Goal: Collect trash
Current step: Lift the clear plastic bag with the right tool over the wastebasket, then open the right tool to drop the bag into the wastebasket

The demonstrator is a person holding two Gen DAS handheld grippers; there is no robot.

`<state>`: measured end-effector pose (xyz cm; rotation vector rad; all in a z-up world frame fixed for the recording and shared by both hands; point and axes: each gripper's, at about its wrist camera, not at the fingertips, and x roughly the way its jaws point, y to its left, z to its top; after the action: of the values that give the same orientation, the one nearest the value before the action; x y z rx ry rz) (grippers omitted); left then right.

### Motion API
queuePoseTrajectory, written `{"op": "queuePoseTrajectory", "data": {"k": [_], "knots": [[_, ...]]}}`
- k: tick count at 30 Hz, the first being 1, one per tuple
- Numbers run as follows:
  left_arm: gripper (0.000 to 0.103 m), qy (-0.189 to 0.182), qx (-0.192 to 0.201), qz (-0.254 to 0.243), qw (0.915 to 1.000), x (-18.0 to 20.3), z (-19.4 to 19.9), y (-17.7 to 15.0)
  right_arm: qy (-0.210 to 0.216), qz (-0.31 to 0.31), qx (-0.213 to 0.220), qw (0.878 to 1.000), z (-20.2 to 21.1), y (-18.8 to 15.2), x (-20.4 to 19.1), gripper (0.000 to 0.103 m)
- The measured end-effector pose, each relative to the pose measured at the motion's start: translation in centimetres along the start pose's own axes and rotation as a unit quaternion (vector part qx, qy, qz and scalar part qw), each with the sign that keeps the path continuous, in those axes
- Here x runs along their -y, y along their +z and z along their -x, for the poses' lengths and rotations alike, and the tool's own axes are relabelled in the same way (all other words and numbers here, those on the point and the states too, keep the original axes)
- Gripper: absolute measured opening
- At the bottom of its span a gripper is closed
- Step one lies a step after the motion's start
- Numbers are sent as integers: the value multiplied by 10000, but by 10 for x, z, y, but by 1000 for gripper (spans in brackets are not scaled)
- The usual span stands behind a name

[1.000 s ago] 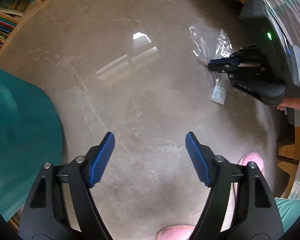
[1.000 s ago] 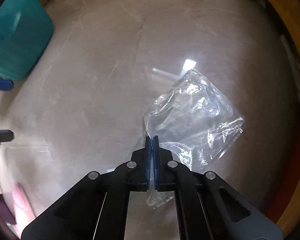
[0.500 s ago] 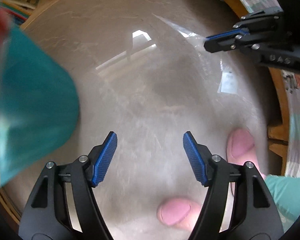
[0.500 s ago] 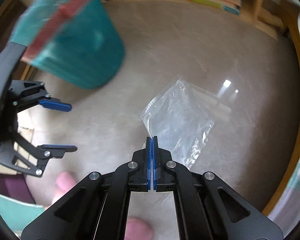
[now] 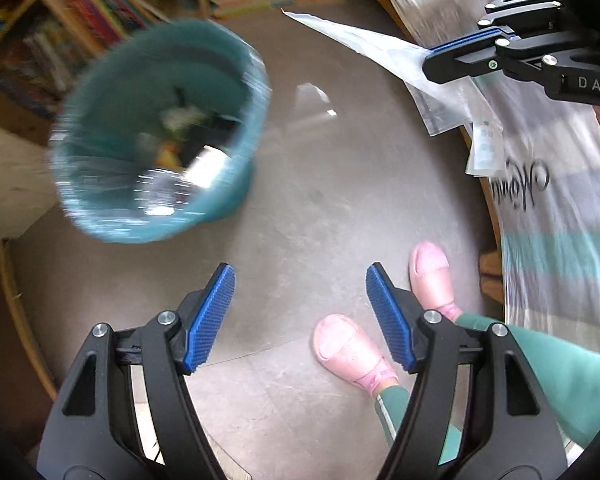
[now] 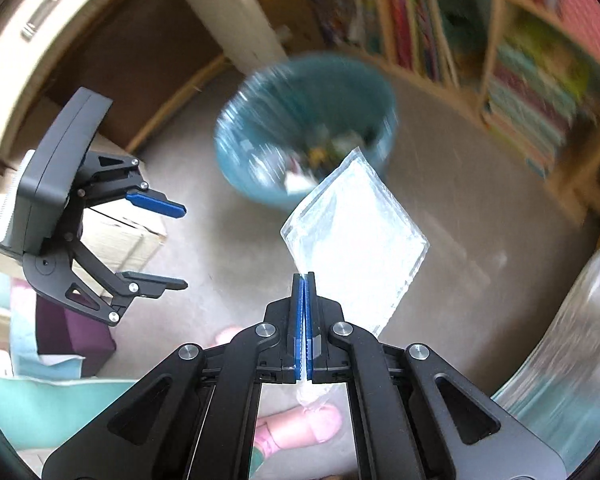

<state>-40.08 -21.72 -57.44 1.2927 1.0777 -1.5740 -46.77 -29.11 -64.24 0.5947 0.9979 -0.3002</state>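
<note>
Am pinching bag in closed right tool; bin lying ahead beyond bag; left tool gaping, empty.

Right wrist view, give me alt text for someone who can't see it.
The right hand-held gripper is shut on a corner of a clear plastic bag, held up in front of a teal bin that already holds trash. The left hand-held gripper is open and empty at the left, with bookshelves behind.
</note>
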Motion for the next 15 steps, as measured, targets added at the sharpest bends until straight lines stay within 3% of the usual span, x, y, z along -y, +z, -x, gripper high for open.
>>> {"op": "queuePoseTrajectory", "data": {"k": [5, 9, 12, 15], "knots": [[65, 361, 264, 408, 9982, -48, 38, 8, 80, 641, 154, 9978, 11, 80, -28, 2], [67, 607, 377, 745, 9947, -94, 44, 4, 180, 907, 203, 9955, -13, 131, -41, 2], [67, 714, 352, 1022, 9916, -126, 35, 0, 258, 958, 124, 9950, -46, 161, -44, 6], [67, 782, 276, 1283, 9883, -149, 25, -6, 200, 865, -105, 9960, -81, 174, -39, 21]]}}
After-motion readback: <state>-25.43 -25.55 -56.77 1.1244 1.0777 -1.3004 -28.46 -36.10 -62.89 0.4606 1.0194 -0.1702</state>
